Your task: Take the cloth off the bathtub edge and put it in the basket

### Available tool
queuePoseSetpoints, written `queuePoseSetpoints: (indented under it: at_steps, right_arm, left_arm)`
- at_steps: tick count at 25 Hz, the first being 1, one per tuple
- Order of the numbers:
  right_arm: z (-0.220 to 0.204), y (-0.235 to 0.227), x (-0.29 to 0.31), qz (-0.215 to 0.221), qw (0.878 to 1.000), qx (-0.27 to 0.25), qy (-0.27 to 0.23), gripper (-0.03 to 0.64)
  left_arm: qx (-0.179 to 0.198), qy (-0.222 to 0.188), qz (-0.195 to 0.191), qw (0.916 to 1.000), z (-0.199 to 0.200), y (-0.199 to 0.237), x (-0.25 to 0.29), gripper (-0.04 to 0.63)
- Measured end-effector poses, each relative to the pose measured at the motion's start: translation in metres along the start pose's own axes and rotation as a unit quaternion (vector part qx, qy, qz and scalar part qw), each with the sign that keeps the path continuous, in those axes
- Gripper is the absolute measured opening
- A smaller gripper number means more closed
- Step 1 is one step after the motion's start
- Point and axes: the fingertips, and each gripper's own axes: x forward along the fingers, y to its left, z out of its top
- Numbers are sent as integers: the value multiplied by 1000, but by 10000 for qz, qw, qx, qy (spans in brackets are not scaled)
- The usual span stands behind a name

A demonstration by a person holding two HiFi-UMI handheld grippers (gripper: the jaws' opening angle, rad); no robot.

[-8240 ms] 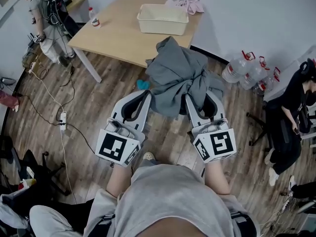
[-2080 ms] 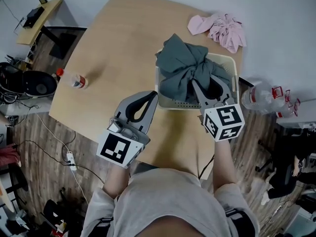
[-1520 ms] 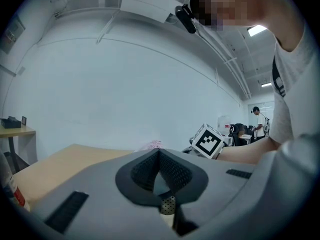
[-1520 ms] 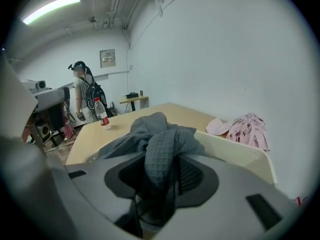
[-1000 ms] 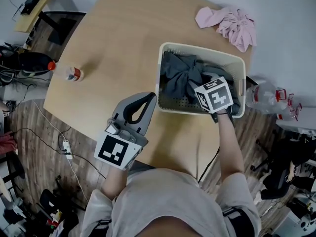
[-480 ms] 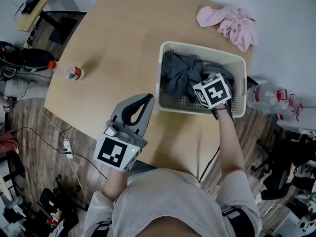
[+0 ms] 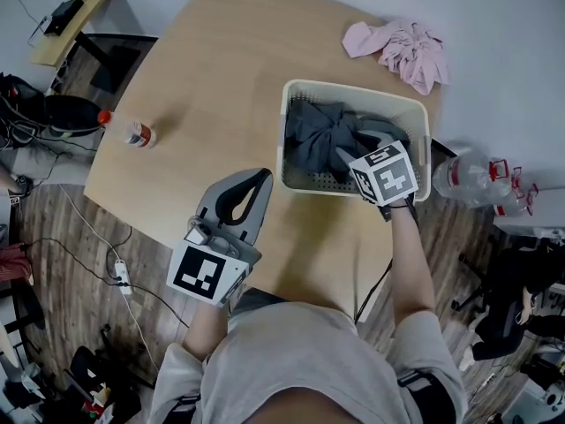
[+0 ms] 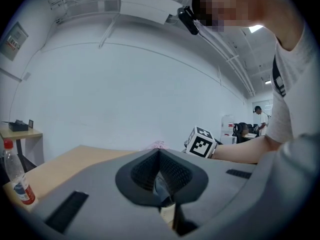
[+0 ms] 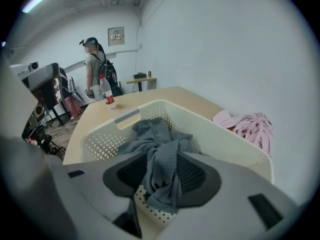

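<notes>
Right gripper [image 9: 162, 154] over the basket [image 7: 353, 89]: jaws had just been opening, a grey cloth [image 7: 322, 135] fold draped between them; lifting might have snagged it out. Left gripper [image 7: 256, 176], beside the basket, was closed, empty.

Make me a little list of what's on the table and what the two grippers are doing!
Basket: cream perforated plastic basket on the light wooden table
Inside it: crumpled grey cloth
Right gripper: over the basket, jaws just been opening, grey cloth between them
Left gripper: shut, empty, near the table's edge
Also on table: pink cloth, plastic bottle with red cap
</notes>
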Motion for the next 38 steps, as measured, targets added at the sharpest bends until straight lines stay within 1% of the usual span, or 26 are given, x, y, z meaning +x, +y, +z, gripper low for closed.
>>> queuePoseSetpoints:
  at_steps: [2, 3, 4, 6, 12, 16, 20, 29, 38]
  right_arm:
    - [6, 4, -15, -95, 9992, 152, -354, 117]
    - [9, 6, -23, -140, 9983, 212, -527, 58]
    - [11, 9, -30, -165, 9972, 258, -684, 34]
    - [15, 17, -46, -187, 9948, 307, -948, 13]
    - [22, 43, -89, -393, 9863, 259, -1581, 9]
    - [21, 61, -123, -518, 9760, 455, -2065, 9]
    - [18, 81, -155, -545, 9653, 667, -2467, 9]
    - [7, 129, -221, -686, 9429, 677, -3187, 9]
    - [-7, 167, -270, -826, 9275, 591, -3597, 9]
  left_arm:
    - [53, -31, -68, 10000, 2, -7, -3, -5]
    - [93, -23, -104, 9999, 3, -11, -5, -5]
    - [127, -28, -141, 9998, 3, -14, -7, -3]
    - [165, -91, -213, 9996, 7, -22, -12, -4]
    - [272, -242, -383, 9986, 13, -42, -30, -3]
    - [341, -299, -484, 9978, 17, -56, -45, -3]
    - [431, -410, -570, 9966, 25, -69, -60, -3]
    - [604, -554, -775, 9936, 34, -103, -93, -4]
    - [740, -667, -945, 9905, 39, -133, -123, -4]
